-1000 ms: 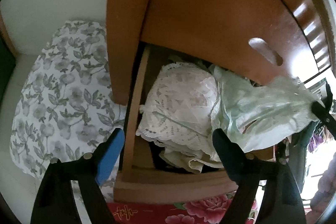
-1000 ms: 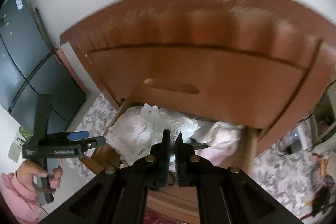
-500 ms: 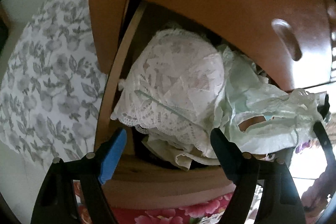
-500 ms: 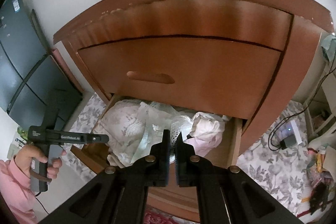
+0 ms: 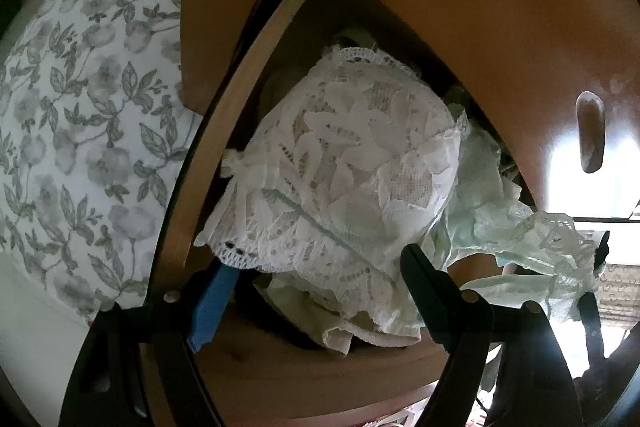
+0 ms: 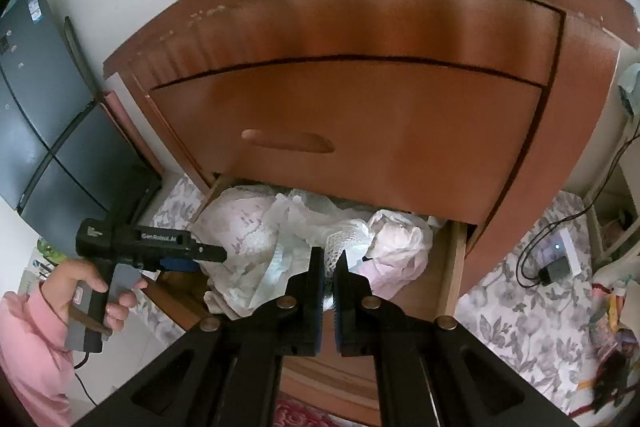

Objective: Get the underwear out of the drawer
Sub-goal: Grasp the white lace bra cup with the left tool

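Both tongs are built of black plastic arms studded with round silver screws. The left tongs (image 5: 316,303) carry a blue pad on one finger (image 5: 210,303); the other looks dark, perhaps teal. White lettering is printed along their black body. A pink sleeve (image 6: 28,351) is worn, and a black cable hangs below the handle.

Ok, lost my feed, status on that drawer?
Left gripper open, jaws straddling white lace underwear. Right gripper shut on pale green garment, stretched from open wooden drawer. Nothing blocking.
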Motion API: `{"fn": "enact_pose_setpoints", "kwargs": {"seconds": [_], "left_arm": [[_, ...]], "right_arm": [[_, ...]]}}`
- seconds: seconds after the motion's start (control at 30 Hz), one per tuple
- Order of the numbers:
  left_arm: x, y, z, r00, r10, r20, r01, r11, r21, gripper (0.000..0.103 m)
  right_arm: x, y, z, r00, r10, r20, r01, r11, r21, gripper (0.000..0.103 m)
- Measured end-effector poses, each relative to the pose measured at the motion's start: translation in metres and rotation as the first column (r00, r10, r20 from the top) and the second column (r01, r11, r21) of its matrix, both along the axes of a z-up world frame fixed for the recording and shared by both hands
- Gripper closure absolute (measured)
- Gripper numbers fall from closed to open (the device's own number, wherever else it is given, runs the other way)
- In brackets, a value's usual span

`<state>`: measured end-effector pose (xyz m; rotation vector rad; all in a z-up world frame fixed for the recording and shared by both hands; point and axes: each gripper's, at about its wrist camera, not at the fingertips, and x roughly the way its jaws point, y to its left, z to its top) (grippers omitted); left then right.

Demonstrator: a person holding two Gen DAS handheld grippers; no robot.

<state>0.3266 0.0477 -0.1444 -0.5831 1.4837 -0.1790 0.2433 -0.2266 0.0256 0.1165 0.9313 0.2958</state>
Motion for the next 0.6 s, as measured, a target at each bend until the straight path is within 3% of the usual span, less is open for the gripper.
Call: {"fn": "enact_pose_setpoints", "kwargs": {"seconds": [0.13,0.27,0.4,0.5,0.6], "left_arm": [[0.002,-0.002,0.002,1.0,0.011,0.012,-0.011,1.0,-0.003,0.021],[-0.001,-0.005,0.017,0.994,0.016,0.107,-0.015,1.0,-0.007,0.022],[-0.004,-0.008,0.035,0.976,0.014,0.218,-0.008,1.0,-0.028,0.041],[-0.004,-0.01,0.045,0.959,0.012,0.283,0.006,0.998,-0.062,0.045],[-0.003,-0.012,0.041,0.959,0.026,0.283,0.005,0.994,-0.106,0.045]], "right_arm": [[0.0,-0.003,-0.005,1.0,-0.004,-0.008,0.004,1.0,0.008,0.099],[0.0,-0.006,-0.007,1.0,-0.005,-0.015,0.005,1.0,0.017,0.099],[-0.001,-0.007,-0.009,1.0,-0.004,-0.018,0.005,1.0,0.019,0.099],[-0.001,-0.008,-0.01,1.0,-0.007,-0.023,0.008,1.0,0.027,0.099],[-0.001,-0.009,-0.012,1.0,-0.009,-0.028,0.01,0.999,0.031,0.099]]}}
